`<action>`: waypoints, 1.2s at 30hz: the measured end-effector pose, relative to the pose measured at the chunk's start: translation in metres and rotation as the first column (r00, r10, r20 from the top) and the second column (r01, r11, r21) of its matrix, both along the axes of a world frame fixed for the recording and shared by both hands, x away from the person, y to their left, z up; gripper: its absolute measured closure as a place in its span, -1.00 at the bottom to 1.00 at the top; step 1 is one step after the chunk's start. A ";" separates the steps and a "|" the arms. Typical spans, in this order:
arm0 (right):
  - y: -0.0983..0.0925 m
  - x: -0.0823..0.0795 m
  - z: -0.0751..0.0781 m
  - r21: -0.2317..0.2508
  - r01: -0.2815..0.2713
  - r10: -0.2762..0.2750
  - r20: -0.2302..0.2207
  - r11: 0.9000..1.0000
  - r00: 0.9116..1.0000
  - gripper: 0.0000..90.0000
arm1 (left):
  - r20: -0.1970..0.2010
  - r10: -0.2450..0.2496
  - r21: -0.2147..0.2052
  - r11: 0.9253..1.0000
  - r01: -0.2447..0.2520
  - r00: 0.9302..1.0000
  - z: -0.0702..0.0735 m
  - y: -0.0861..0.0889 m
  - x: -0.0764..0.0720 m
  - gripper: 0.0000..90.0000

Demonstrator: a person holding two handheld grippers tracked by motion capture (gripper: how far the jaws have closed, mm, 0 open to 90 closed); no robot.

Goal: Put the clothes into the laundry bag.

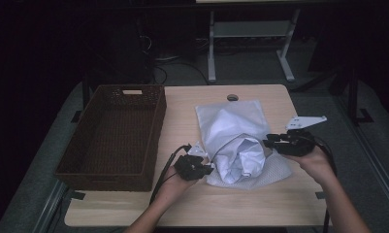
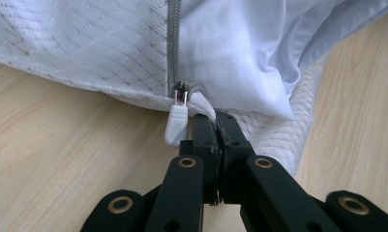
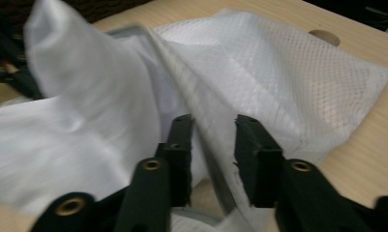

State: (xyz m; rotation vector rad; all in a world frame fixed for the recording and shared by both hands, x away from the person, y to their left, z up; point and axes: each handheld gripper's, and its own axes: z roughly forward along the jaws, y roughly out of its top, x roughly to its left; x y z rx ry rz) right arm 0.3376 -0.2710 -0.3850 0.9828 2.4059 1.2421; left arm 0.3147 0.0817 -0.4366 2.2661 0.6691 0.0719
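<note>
On the table, the left gripper [image 2: 216,118] pinches the edge of the mesh bag [image 1: 252,114] beside its zipper pull [image 2: 176,124]. The right gripper [image 3: 213,126] has let go, its jaws apart around the bag's edge

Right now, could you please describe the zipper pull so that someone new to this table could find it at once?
On the wooden table, right of the brown wicker basket, lies a white mesh bag with pale cloth inside. At its near left corner, beside the left gripper, a grey zipper ends. The zipper pull hangs there: a small white tab on a coppery slider.
</note>
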 end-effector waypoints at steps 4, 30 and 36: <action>-0.007 -0.021 0.007 0.031 -0.028 0.029 -0.032 0.999 0.999 0.16 | -0.005 0.005 -0.014 1.000 -0.005 1.000 -0.001 0.002 0.000 0.95; 0.086 -0.051 -0.022 -0.071 -0.166 0.162 -0.060 0.984 0.985 0.95 | 0.019 -0.028 -0.004 1.000 0.028 0.999 -0.003 -0.005 -0.004 0.96; 0.111 -0.036 -0.027 -0.117 -0.161 0.155 -0.055 0.980 0.986 0.96 | 0.019 -0.045 0.001 0.999 0.045 0.999 -0.003 -0.007 -0.003 0.96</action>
